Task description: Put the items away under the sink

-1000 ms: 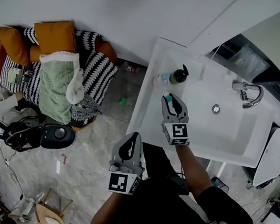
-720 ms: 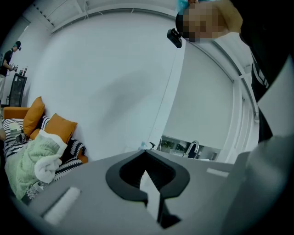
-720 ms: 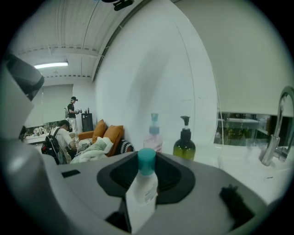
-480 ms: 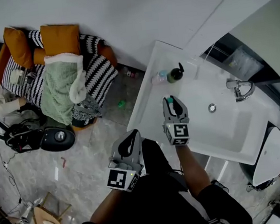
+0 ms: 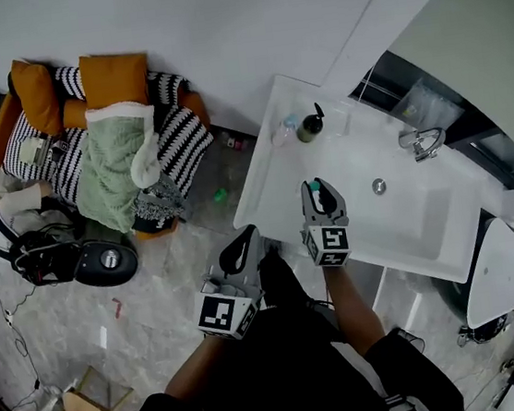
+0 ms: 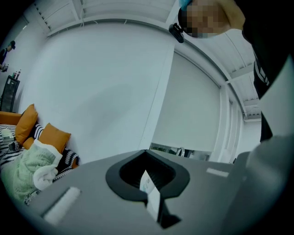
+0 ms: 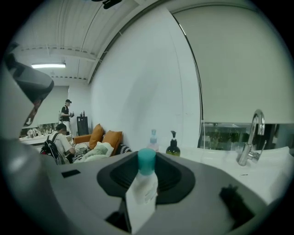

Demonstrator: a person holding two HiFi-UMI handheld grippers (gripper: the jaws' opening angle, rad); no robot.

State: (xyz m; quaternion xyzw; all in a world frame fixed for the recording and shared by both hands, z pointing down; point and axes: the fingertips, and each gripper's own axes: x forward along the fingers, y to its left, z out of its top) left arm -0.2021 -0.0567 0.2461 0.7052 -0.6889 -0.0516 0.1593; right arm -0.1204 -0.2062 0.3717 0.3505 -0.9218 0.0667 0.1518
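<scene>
The storage space under the sink is hidden in every view. It lies beneath the desk (image 5: pixel 267 171), so both held things sit above and on the near side of where they must go. My judgement is that the coming move means dropping below the desk's near edge and reaching in under the basin (image 5: pixel 417 217).

The right tongs (image 5: pixel 315 188) hang over the desk's near part, just left of the basin, and so are the nearer of the two to the sink. Their jaws are about half closed and clamped on a white tube (image 7: pixel 143 186). The tube's long axis runs along the jaws, and its teal cap points to the far wall.

The left tongs (image 5: pixel 243 239) are off the desk, over the floor just beside its near left edge. Their jaws are nearly together, with a thin white packet (image 6: pixel 150 189) standing edge-on between them. It looks gripped, but what exactly it is I cannot tell.

Two more things stand side by side at the desk's far left corner, a dark pump bottle (image 5: pixel 310 126) and a clear bottle (image 5: pixel 285 132). Both are well apart from either tongs and untouched, and they look left to be put away.
</scene>
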